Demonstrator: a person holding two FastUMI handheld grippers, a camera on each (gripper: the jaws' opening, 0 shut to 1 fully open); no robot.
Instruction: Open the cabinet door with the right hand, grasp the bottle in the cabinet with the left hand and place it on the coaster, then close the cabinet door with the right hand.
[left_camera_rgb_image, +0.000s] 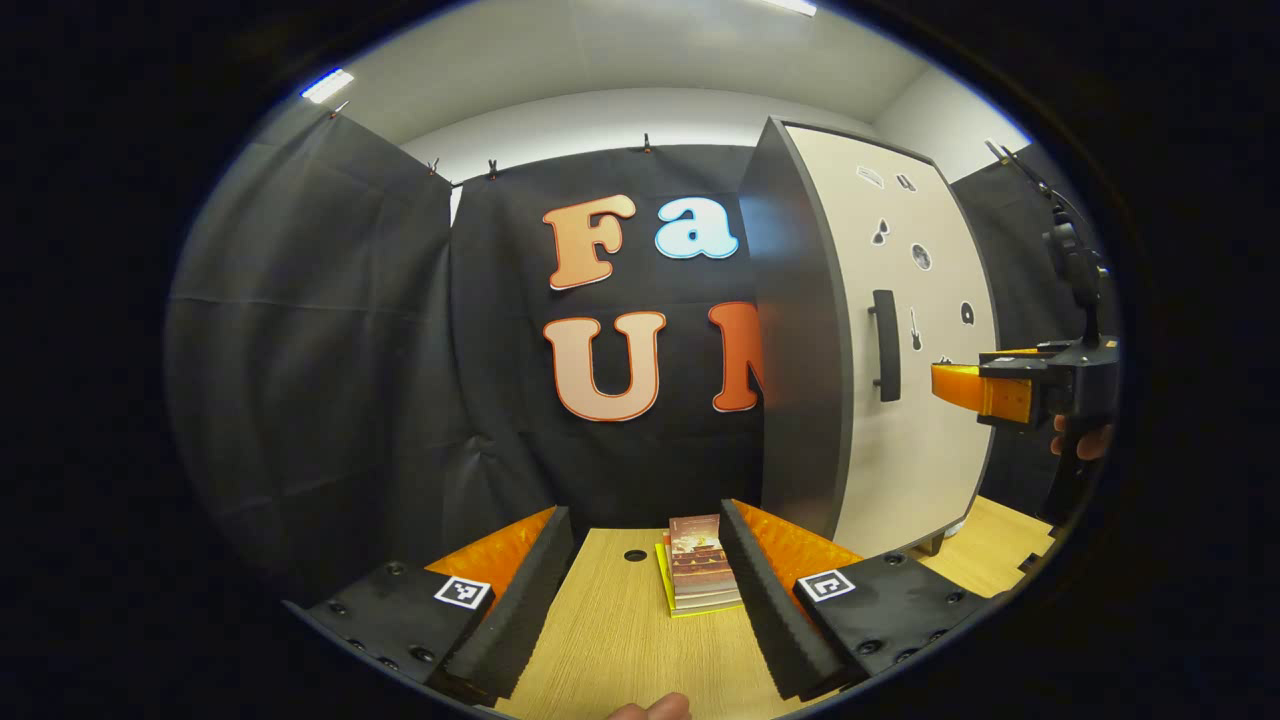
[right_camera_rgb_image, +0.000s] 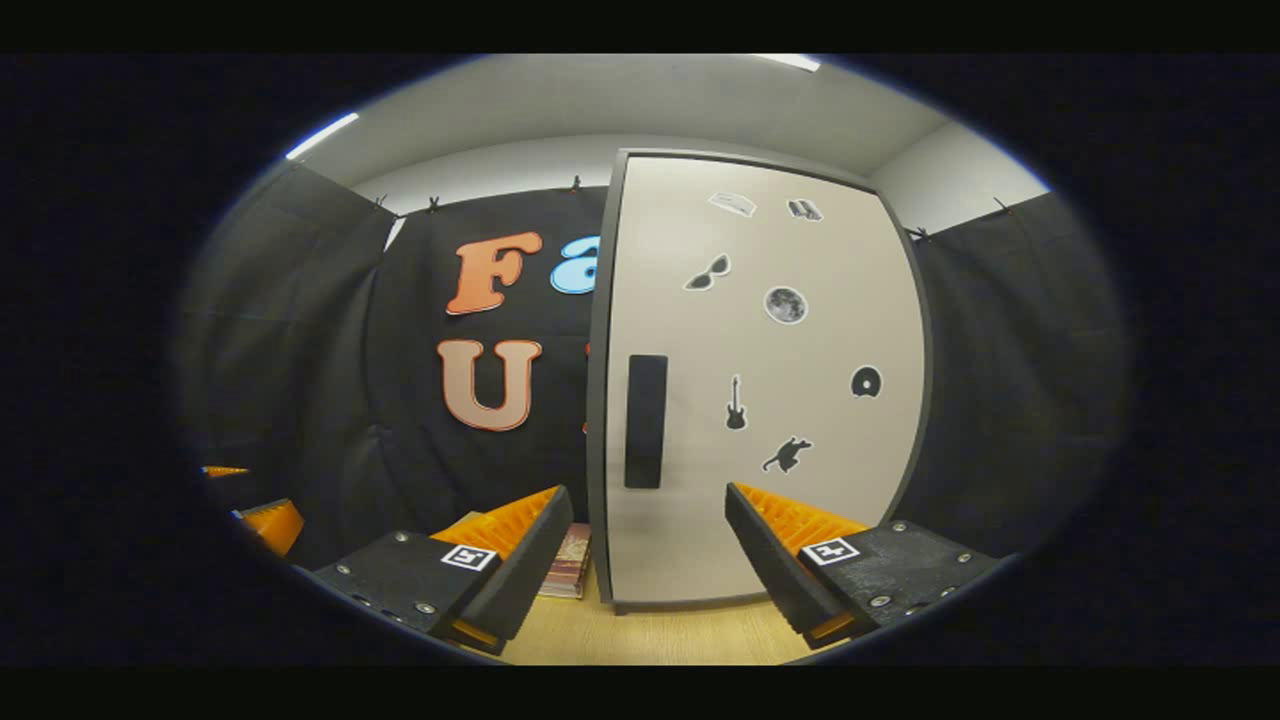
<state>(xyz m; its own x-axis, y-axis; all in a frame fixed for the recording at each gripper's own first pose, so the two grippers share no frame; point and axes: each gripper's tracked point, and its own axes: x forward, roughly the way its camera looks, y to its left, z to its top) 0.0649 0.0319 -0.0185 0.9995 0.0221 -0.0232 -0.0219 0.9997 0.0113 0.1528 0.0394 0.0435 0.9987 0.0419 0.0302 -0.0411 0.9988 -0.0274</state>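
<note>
Black cloth walls surround a wooden table where a tall cabinet stands shut, its dark handle at the door's left edge. From the left gripper view, the left gripper hangs with fingers apart over a stack of books; the right gripper hovers beside the handle. The right gripper view faces the stickered door, fingers spread, touching nothing.
</note>
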